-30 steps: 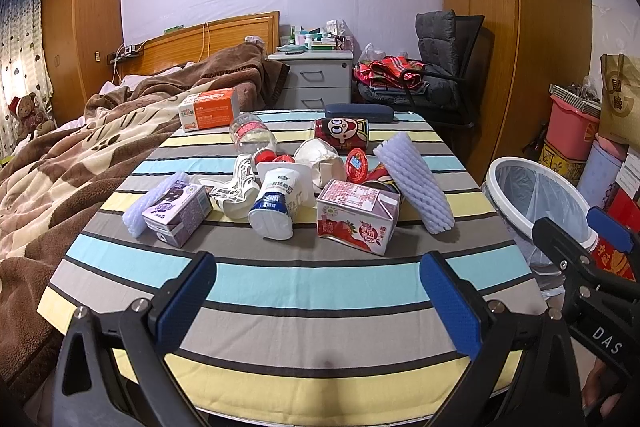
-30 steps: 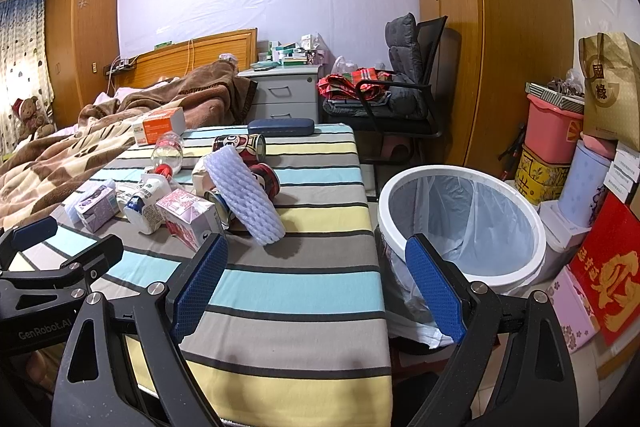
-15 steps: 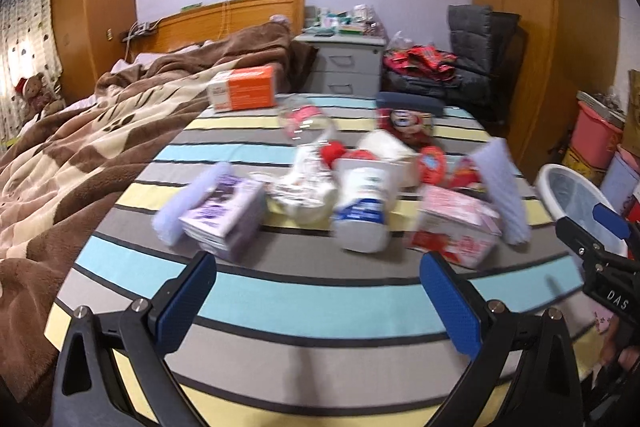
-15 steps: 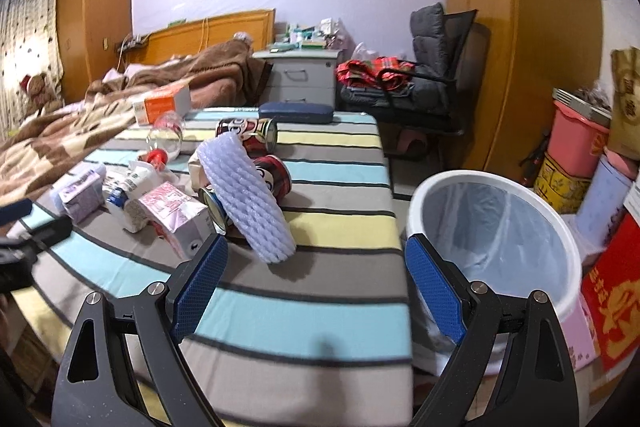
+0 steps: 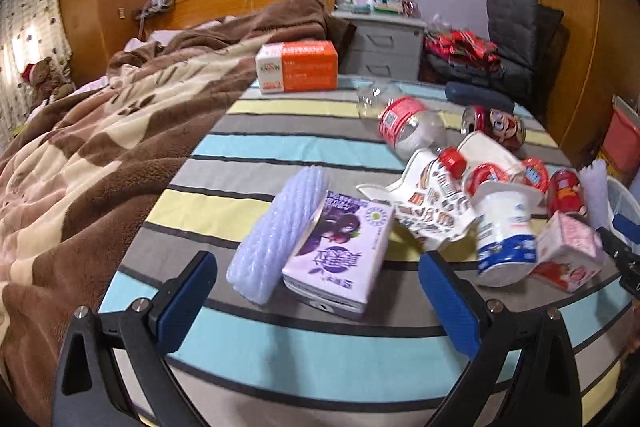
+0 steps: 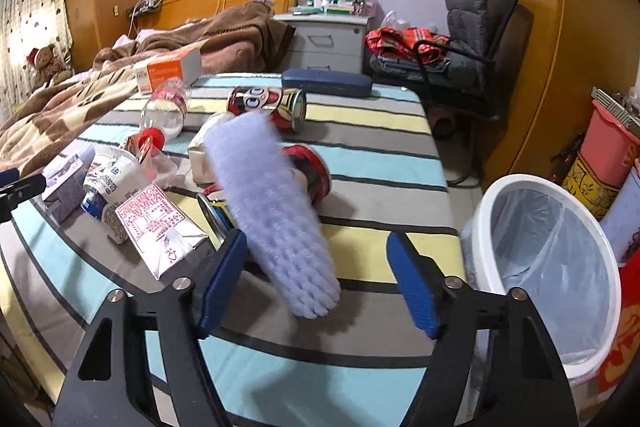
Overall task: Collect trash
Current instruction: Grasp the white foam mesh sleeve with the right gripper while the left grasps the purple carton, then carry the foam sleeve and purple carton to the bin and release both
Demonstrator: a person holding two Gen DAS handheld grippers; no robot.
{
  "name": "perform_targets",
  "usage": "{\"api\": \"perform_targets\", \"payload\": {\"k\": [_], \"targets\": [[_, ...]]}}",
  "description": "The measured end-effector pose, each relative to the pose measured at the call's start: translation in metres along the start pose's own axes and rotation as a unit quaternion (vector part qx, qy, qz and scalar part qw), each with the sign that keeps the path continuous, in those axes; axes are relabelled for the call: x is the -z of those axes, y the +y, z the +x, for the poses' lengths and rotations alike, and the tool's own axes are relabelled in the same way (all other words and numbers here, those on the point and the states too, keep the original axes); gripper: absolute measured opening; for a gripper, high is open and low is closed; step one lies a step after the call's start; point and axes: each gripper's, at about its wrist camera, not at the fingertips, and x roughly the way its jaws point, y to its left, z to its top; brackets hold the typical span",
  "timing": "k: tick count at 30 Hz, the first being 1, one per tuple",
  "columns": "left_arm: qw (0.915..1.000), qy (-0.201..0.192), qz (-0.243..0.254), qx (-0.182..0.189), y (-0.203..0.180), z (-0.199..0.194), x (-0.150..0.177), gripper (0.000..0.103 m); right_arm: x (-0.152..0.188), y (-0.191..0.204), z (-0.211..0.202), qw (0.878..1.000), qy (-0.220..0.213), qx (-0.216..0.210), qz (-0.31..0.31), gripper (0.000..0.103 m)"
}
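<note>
Trash lies in a heap on the striped table (image 5: 280,355). In the left wrist view my left gripper (image 5: 318,289) is open, its blue pads either side of a purple drink carton (image 5: 340,251) and a pale foam net sleeve (image 5: 276,235) beside it. A white yogurt bottle (image 5: 504,231) and a pink carton (image 5: 568,255) lie to the right. In the right wrist view my right gripper (image 6: 316,271) is closing around the near end of a second foam net sleeve (image 6: 272,203). The left pad is close to it and the right pad stands apart.
A white bin (image 6: 492,203) with a clear liner stands on the floor right of the table. Red cans (image 6: 276,103), a clear bottle (image 6: 166,107), an orange box (image 5: 296,67) and a dark case (image 6: 326,83) lie farther back. A bed with a brown blanket (image 5: 100,155) borders the left.
The left gripper swung left and closer, so the purple carton and foam sleeve now sit between its pads. The right gripper came in over the second foam sleeve and its jaws narrowed.
</note>
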Motion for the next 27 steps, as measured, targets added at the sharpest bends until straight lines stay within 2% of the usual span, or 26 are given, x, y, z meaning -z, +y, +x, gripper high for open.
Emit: {"api": "perform_targets", "payload": {"k": [1,3,7,9,17,21,27], "targets": [[1.0,0.005,-0.003,0.003,0.002,0.004,-0.001,0.099,-0.001,0.0,0.001,1.0,0.002,-0.002,0.0,0.07],[0.9997,0.015,-0.01,0.018,0.003,0.011,-0.003,0.098,-0.002,0.001,0.002,1.0,0.005,-0.004,0.0,0.058],[0.9994,0.024,-0.012,0.02,0.004,0.02,-0.002,0.09,-0.005,0.001,0.005,1.0,0.013,-0.006,-0.002,0.055],[0.9993,0.025,-0.012,0.026,0.003,0.022,-0.002,0.088,-0.005,0.001,0.006,1.0,0.014,-0.006,-0.003,0.045],[0.999,0.021,0.0,0.039,-0.003,0.019,-0.002,0.074,-0.008,0.001,0.006,1.0,0.008,-0.008,0.001,0.034],[0.9989,0.018,0.02,0.037,-0.012,0.014,-0.001,0.06,-0.007,0.001,0.003,1.0,0.001,-0.007,0.007,0.031],[0.998,0.02,0.027,0.053,-0.018,0.005,0.006,0.06,-0.006,-0.002,-0.002,1.0,-0.004,-0.014,0.016,0.03]]}}
